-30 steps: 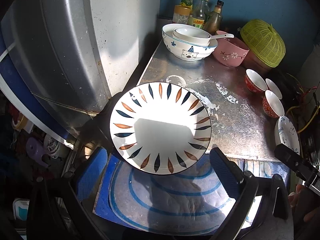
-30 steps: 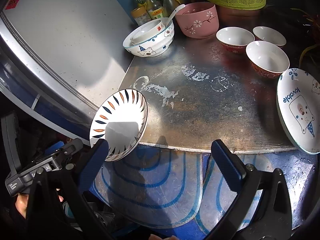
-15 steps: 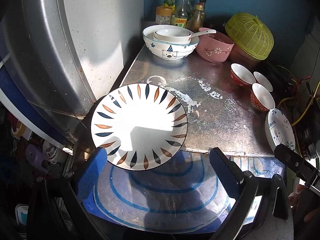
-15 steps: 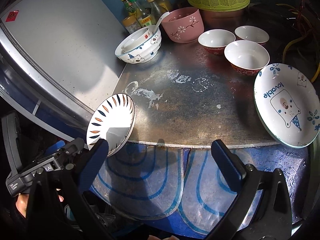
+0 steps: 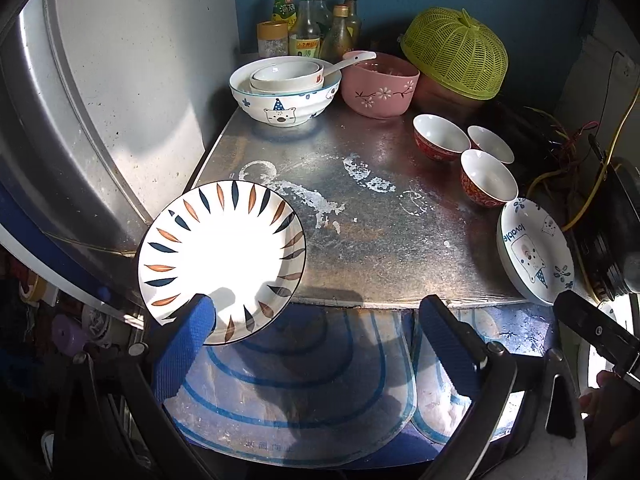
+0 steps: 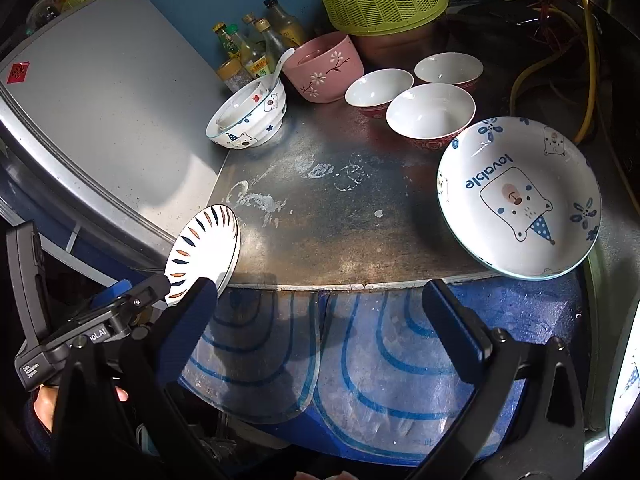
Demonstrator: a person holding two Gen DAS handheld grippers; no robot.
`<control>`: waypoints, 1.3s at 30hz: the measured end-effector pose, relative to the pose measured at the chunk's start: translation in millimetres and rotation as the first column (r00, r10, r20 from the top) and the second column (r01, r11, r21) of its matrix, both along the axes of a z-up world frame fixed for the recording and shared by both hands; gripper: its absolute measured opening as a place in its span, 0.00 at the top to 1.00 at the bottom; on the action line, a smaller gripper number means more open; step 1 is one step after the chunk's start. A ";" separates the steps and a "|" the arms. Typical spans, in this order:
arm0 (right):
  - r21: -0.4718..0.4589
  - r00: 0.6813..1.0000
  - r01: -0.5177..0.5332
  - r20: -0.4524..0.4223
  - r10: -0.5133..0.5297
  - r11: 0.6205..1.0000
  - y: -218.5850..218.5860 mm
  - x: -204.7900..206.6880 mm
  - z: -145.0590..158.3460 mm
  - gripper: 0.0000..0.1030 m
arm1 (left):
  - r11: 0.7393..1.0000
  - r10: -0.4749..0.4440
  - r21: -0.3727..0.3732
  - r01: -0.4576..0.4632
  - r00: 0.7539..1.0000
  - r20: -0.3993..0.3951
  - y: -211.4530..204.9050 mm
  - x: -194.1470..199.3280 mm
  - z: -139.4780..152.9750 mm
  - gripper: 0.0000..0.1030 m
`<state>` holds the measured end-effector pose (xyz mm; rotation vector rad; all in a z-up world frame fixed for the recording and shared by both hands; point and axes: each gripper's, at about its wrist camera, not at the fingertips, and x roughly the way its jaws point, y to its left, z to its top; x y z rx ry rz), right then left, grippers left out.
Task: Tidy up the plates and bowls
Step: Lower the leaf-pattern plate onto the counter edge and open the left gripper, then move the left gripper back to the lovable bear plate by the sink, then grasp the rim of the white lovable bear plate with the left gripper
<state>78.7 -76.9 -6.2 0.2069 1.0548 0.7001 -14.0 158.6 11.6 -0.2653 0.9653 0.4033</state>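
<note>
Metal counter (image 5: 380,248) is carrying all the crockery; fridge side (image 5: 120,92) is flanking it on the left.

Bear plate (image 6: 520,200) is sitting at the counter's right front corner, rim overhanging the edge. Leaf-pattern plate (image 5: 222,260) is sitting at the left front corner, partly off the edge. Bear bowl (image 5: 285,96), at the back left, is holding a smaller white bowl (image 5: 286,76) nested inside. Pink bowl (image 5: 380,86) is standing just beside it with a spoon (image 5: 352,60) in it. Three small red bowls (image 5: 486,178) are clustering at the right, unstacked.

Left gripper (image 5: 316,320): jaws are standing wide apart, gripping nothing; its left finger (image 5: 184,344) is overlapping the leaf plate's near rim in view, contact not confirmable. Right gripper (image 6: 320,308): jaws also spread, empty, hovering at the front edge between the two plates.

Judgement: the step in hand is picking up a plate for stacking. The next move is calling for a rim pinch on the overhanging edge, then a level carry; a shallow bite is risking a slip.
</note>
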 end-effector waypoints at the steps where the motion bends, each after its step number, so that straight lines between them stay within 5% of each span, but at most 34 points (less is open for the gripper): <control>1: 0.003 1.000 0.009 0.000 -0.009 1.000 -5.9 0.6 0.1 0.00 | 1.000 -0.012 0.002 0.012 1.000 -0.001 -5.4 3.8 0.2 0.01; 11: 0.001 0.992 0.128 -0.009 -0.128 0.992 -71.8 6.1 -2.5 0.00 | 0.990 -0.143 -0.002 0.143 0.990 -0.012 -63.3 38.2 -0.5 0.01; 19: 0.014 0.968 0.248 -0.031 -0.247 0.969 -131.8 -0.4 -8.0 0.00 | 0.957 -0.288 -0.035 0.287 0.957 -0.020 -123.2 62.7 -1.6 0.01; 31: -0.017 0.888 0.460 -0.001 -0.460 0.888 -239.7 -19.7 -13.1 0.00 | 0.849 -0.515 -0.149 0.506 0.857 -0.021 -230.3 102.1 -13.7 0.01; 39: -0.009 0.823 0.565 0.078 -0.562 0.825 -310.7 -34.4 -25.3 0.00 | 0.743 -0.639 -0.265 0.614 0.770 -0.007 -300.6 124.1 -38.4 0.01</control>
